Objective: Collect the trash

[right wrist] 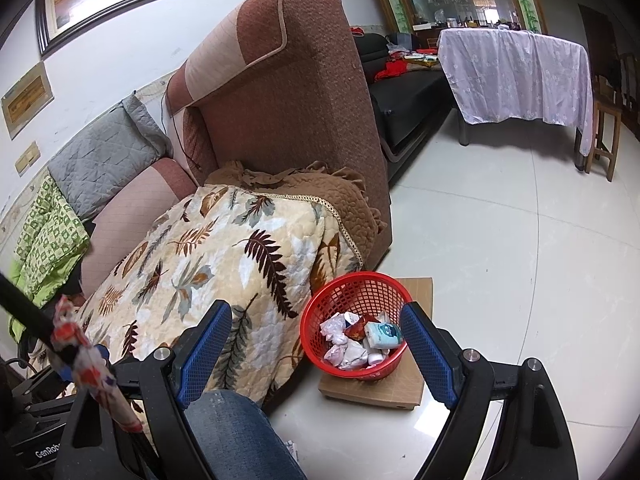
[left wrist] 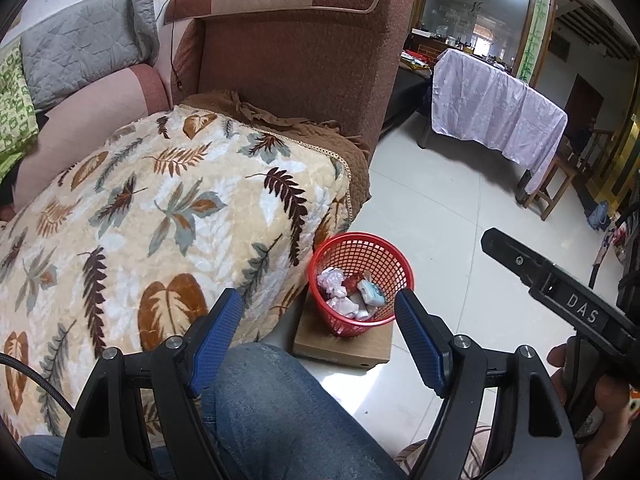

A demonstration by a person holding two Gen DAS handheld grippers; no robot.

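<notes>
A red mesh basket [left wrist: 362, 280] [right wrist: 356, 320] stands on a flat cardboard box [left wrist: 344, 348] [right wrist: 380, 390] on the floor beside the sofa. In it lie several crumpled wrappers and packets [left wrist: 352, 290] [right wrist: 360, 340]. My left gripper [left wrist: 318, 296] is open and holds nothing; it sits above the basket's near side. My right gripper [right wrist: 316, 308] is also open and empty, likewise short of the basket. Its black body [left wrist: 560, 292] shows at the right of the left wrist view, held by a hand. A red, white and blue wrapper [right wrist: 88, 360] hangs by a black bar; what holds it is unclear.
A knee in jeans [left wrist: 272, 408] [right wrist: 236, 436] lies under both grippers. A leaf-patterned blanket [left wrist: 160, 220] covers the sofa seat left of the basket, with the brown armrest [left wrist: 304, 60] behind. White tiled floor [left wrist: 440, 208] stretches right toward a cloth-covered table [left wrist: 496, 112] and a wooden stool [left wrist: 552, 188].
</notes>
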